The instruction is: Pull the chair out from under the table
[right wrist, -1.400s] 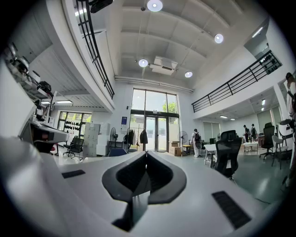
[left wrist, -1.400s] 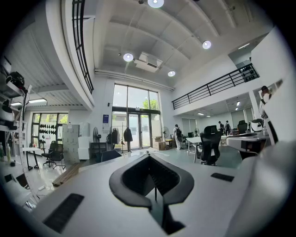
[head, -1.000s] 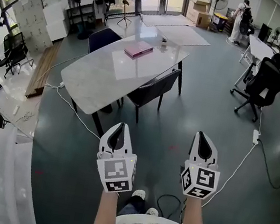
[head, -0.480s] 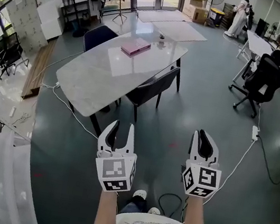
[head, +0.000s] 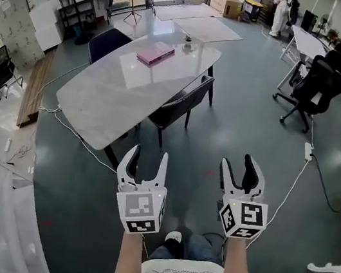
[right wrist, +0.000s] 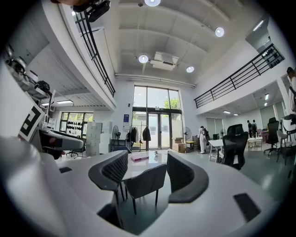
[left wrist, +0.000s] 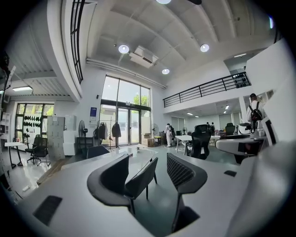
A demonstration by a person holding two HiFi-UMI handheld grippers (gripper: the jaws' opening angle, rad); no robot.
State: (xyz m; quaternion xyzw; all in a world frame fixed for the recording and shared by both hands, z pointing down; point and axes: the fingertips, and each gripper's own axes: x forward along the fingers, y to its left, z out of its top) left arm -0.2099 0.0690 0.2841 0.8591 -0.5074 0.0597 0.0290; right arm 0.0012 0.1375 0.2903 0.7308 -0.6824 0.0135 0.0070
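Against table (head: 98,100) edge — chair (head: 179,105) pushed in | pink book (head: 155,53) on top

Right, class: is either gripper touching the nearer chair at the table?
No, the left gripper and right gripper, jaws just opening with nothing between them, hang well short of the chair.

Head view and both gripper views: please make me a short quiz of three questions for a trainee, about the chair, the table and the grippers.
1. True or false: the dark chair is pushed in at the white table's side.
2. What lies on the table's far end? A) a flat pink object B) a laptop C) a helmet
3. Does the left gripper or the right gripper touch the chair?
Key: 1 true. 2 A. 3 No: both hang open, short of the chair; their jaws have just been opening, with nothing between them.
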